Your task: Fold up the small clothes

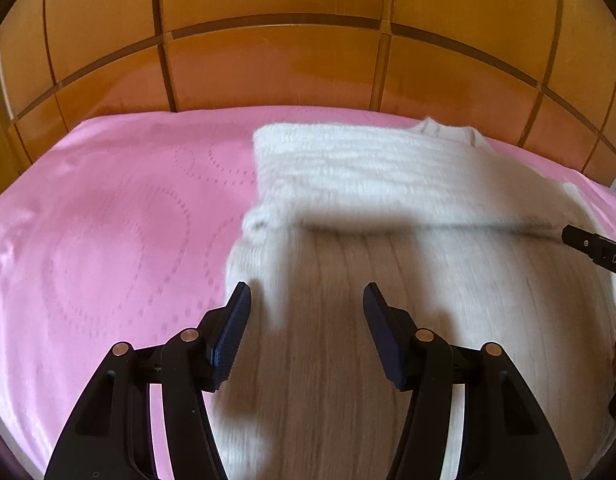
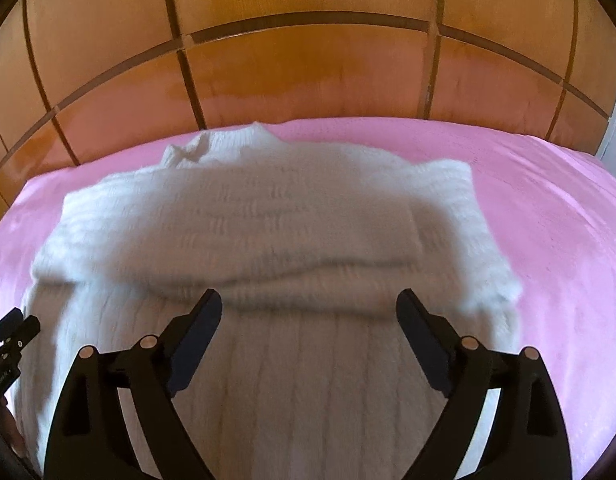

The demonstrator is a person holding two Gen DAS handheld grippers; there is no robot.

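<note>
A white knitted sweater [image 1: 388, 184] [image 2: 267, 216] lies flat on the pink bed sheet [image 1: 107, 220], its collar toward the wooden headboard and its sleeves folded across the body. My left gripper [image 1: 307, 292] hovers open over the sweater's lower left part, with nothing between its fingers. My right gripper [image 2: 309, 298] stands wide open over the lower middle of the sweater, just below the folded sleeve edge, and it holds nothing. The right gripper's tip [image 1: 588, 246] shows at the right edge of the left wrist view. Part of the left gripper [image 2: 11, 336] shows at the left edge of the right wrist view.
A wooden panelled headboard [image 1: 267, 60] [image 2: 308, 68] rises behind the bed. Bare pink sheet [image 2: 556, 240] stretches to the left of the sweater in the left wrist view and to the right of it in the right wrist view.
</note>
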